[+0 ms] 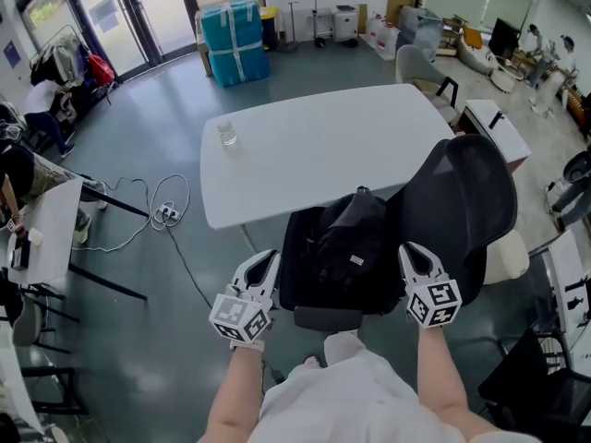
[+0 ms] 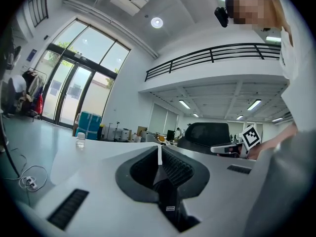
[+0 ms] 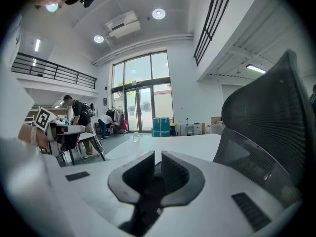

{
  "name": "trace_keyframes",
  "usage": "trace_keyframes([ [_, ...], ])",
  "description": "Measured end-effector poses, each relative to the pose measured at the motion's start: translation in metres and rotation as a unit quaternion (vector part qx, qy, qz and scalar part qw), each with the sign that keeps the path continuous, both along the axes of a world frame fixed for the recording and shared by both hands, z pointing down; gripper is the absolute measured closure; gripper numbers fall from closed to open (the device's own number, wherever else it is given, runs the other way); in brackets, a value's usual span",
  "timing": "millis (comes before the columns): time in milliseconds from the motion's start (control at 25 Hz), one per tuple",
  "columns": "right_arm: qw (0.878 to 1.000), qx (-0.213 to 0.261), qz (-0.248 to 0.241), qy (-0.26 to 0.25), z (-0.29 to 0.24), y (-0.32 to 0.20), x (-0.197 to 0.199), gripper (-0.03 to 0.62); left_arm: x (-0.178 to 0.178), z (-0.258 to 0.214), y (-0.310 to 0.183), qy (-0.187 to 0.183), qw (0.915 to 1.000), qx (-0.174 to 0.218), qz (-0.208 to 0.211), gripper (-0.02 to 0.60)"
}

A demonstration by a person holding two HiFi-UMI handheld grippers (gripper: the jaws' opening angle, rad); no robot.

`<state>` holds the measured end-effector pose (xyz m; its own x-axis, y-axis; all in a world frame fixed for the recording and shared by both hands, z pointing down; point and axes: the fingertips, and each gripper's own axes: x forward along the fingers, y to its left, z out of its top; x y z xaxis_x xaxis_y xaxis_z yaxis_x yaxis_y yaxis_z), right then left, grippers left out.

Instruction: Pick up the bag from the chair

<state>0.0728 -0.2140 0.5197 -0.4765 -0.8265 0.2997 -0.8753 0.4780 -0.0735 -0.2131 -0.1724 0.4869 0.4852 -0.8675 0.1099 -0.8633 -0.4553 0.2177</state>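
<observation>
**Black bag sits on the chair, both claws empty**

A soft, slouching black fabric backpack [image 1: 349, 243] lies on the seat of the black mesh-backed office chair [image 1: 466, 192]; a small pale tag on its front is too small to read. Left of the chair's seat hangs the left claw [image 1: 265, 264], its ribbed dark pads pressed together on nothing. At the seat's right edge the right claw [image 1: 416, 257] is closed to a thin slit, also holding nothing. Both carry cubes with black-and-white square markers. Beyond the chair stands a smooth white rounded counter [image 1: 314, 146] bearing a small clear jar [image 1: 227, 134].
</observation>
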Motion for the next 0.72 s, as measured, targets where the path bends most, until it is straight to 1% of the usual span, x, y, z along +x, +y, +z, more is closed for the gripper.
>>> trace_keyframes([
  [80,1.0,-0.007,-0.005,-0.003,0.007,-0.016,0.005,0.55,0.013,0.004,-0.015,-0.004,1.0,-0.002,0.006,0.541],
  [120,1.0,-0.011,-0.007,-0.005,0.011,-0.023,0.007,0.506,0.019,0.006,-0.023,-0.007,0.9999,-0.003,0.01,0.54],
  [160,1.0,-0.015,-0.01,-0.006,0.015,-0.031,0.008,0.487,0.025,0.007,-0.03,-0.009,0.9999,-0.004,0.013,0.541],
  [440,0.999,-0.03,-0.041,-0.002,0.034,-0.074,0.008,0.466,0.065,0.02,-0.075,-0.023,0.9992,-0.013,0.031,0.54],
  [720,0.995,-0.052,-0.087,0.01,0.062,-0.092,-0.003,0.413,0.106,0.038,-0.101,-0.04,0.9973,-0.021,0.058,0.54],
])
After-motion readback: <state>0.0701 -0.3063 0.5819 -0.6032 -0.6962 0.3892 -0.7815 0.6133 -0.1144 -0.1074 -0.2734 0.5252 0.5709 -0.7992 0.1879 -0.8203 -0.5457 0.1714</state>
